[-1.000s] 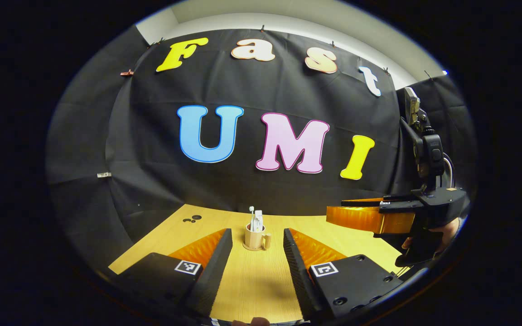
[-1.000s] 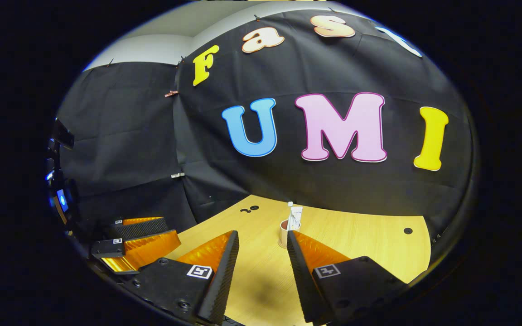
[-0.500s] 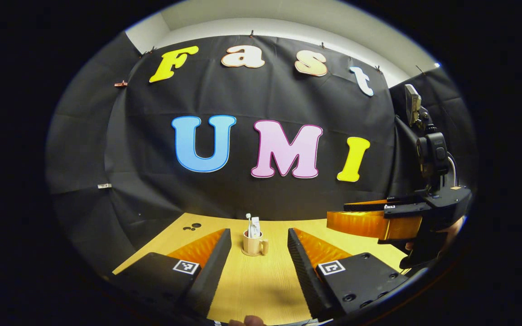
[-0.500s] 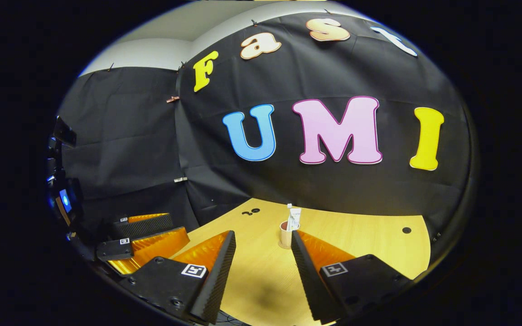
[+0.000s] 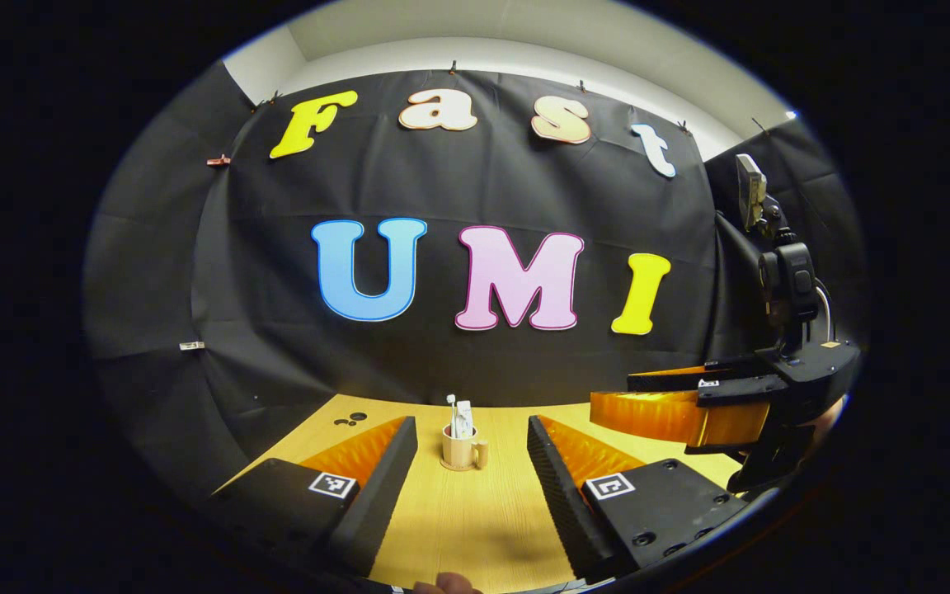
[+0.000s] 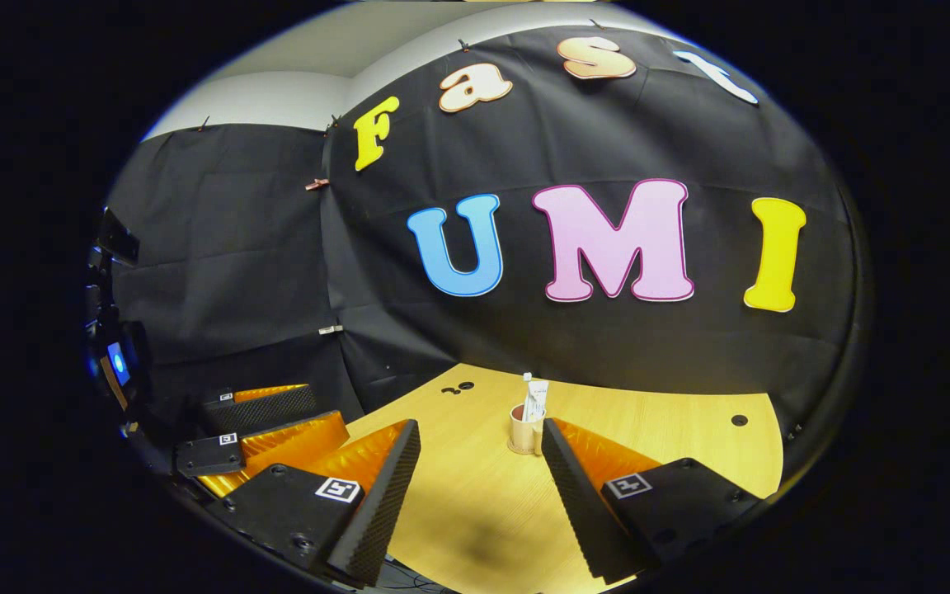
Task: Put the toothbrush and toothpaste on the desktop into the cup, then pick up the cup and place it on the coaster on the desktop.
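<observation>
The cup (image 5: 459, 448) stands far out on the wooden table (image 5: 475, 520), and it sits on a flat round coaster (image 5: 460, 466). A toothbrush (image 5: 452, 412) and a tube of toothpaste (image 5: 463, 419) stick up out of the cup, leaning on its rim so they do not fall. The cup's little handle points to the side. The left gripper (image 5: 472, 429) is spread wide with nothing in it, held low and well back from the cup. The right gripper (image 6: 479, 433) is spread wide too and holds nothing, and it is also far from the cup. I think the job looks done, so both grippers are kept away to leave the cup alone and not knock it over.
</observation>
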`<state>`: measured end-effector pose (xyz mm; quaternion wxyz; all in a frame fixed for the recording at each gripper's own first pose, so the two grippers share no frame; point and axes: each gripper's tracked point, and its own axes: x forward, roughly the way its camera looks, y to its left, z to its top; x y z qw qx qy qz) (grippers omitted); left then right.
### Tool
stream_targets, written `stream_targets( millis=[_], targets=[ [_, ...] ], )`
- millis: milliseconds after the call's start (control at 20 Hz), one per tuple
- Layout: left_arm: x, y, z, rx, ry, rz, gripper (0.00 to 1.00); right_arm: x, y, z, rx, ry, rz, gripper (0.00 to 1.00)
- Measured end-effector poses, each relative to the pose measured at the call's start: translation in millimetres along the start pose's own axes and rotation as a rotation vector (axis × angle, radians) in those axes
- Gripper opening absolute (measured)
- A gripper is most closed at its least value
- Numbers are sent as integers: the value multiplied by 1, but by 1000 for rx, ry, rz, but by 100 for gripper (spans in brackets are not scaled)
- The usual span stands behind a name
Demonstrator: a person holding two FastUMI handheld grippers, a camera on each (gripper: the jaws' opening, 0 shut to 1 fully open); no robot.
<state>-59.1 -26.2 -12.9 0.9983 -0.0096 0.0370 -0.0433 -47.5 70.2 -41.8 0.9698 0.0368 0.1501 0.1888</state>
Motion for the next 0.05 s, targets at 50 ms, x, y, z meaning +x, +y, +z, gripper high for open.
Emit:
stream_targets(
  millis=[50],
  targets=[
    [0,-1,-2,0,3,-3,86,-2,-1,0,0,1,2,92]
  ],
)
